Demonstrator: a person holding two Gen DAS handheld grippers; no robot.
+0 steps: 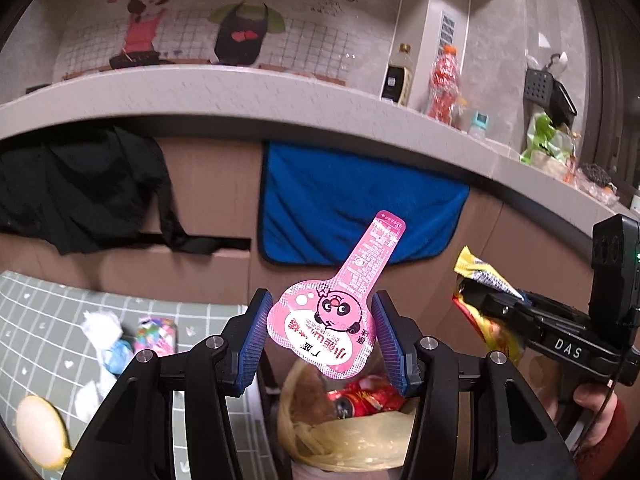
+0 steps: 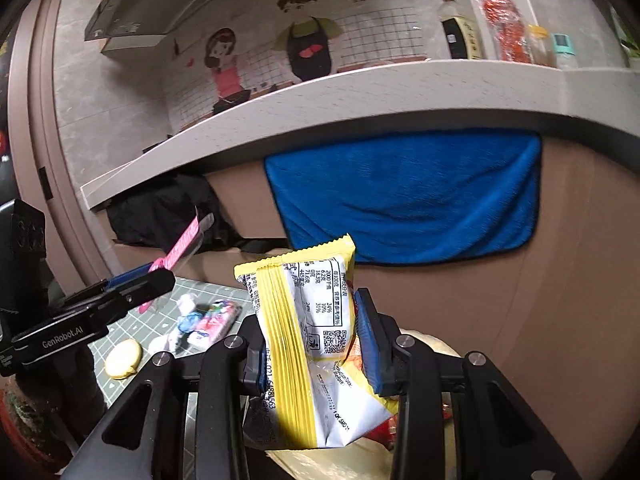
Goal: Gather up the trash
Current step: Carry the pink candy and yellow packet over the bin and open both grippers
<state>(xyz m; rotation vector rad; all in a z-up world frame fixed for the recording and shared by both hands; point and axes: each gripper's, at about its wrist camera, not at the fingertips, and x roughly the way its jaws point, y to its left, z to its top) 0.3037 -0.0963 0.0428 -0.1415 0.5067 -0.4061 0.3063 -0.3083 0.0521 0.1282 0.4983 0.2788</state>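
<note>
My left gripper (image 1: pixel 320 332) is shut on a pink jelly cup lid with a long tab (image 1: pixel 332 312), held over a bin lined with a yellowish bag (image 1: pixel 344 436) that holds red wrappers. My right gripper (image 2: pixel 310 338) is shut on a yellow and white snack wrapper (image 2: pixel 308 344), also above the bin liner (image 2: pixel 432 344). The right gripper with its wrapper (image 1: pixel 476 276) shows at the right of the left wrist view, a hand under it. The left gripper and pink lid (image 2: pixel 176 252) show at the left of the right wrist view.
Several pieces of trash lie on the green grid mat: white tissue (image 1: pixel 100 332), a colourful wrapper (image 1: pixel 156 336) and a pale round piece (image 1: pixel 40 432). A grey counter (image 1: pixel 240 96) carries bottles (image 1: pixel 442 84). A blue towel (image 1: pixel 352 208) and black cloth (image 1: pixel 80 192) hang on the cabinet.
</note>
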